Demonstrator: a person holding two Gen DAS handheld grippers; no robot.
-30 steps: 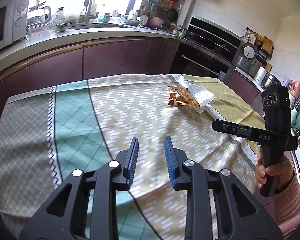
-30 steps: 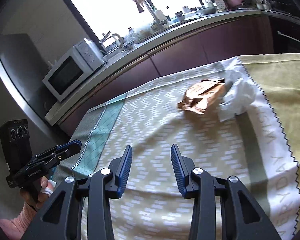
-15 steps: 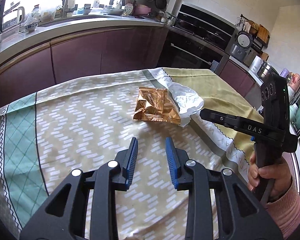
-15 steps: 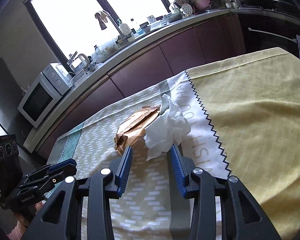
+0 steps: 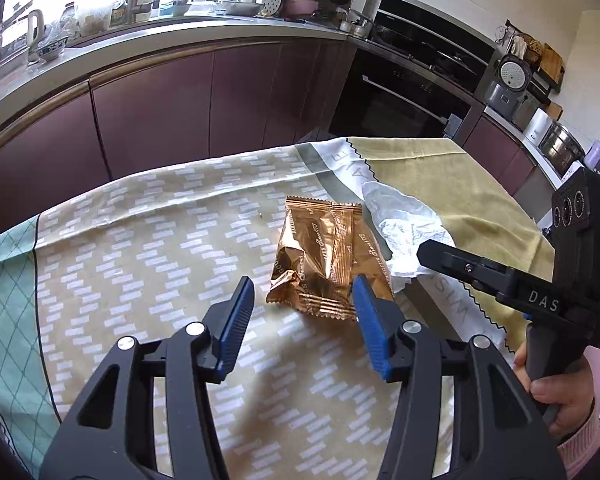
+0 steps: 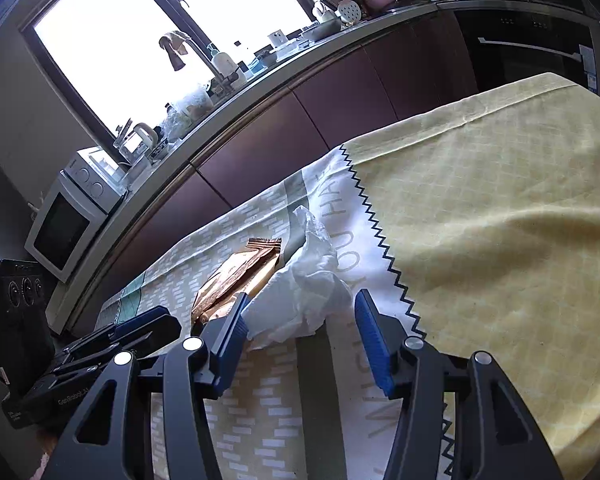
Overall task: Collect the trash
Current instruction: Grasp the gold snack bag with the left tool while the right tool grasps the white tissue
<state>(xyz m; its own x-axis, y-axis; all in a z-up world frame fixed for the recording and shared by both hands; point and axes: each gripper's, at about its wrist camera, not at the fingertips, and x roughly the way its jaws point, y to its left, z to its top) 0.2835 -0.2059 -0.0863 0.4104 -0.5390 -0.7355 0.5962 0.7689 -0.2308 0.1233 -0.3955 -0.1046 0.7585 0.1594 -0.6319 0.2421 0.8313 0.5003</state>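
Approach on two trash pieces.
Left hand-held gripper (image 5: 303, 312) and right hand-held gripper (image 6: 300, 326), closer than before, jaws opening, empty; crinkled gold foil wrapper (image 5: 326, 258) at twelve o'clock on table (image 5: 140, 248), crumpled white tissue (image 6: 300, 292) touching it.

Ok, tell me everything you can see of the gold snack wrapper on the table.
The gold snack wrapper is a crinkled, shiny copper-gold foil packet with crimped, serrated end seams and faint script printed along it. It looks puffed but creased, and whether it is opened cannot be told. It lies flat on the patterned tablecloth, its right edge against or under the crumpled white tissue. The left gripper is opening just in front of its near end, pads not pressing it.
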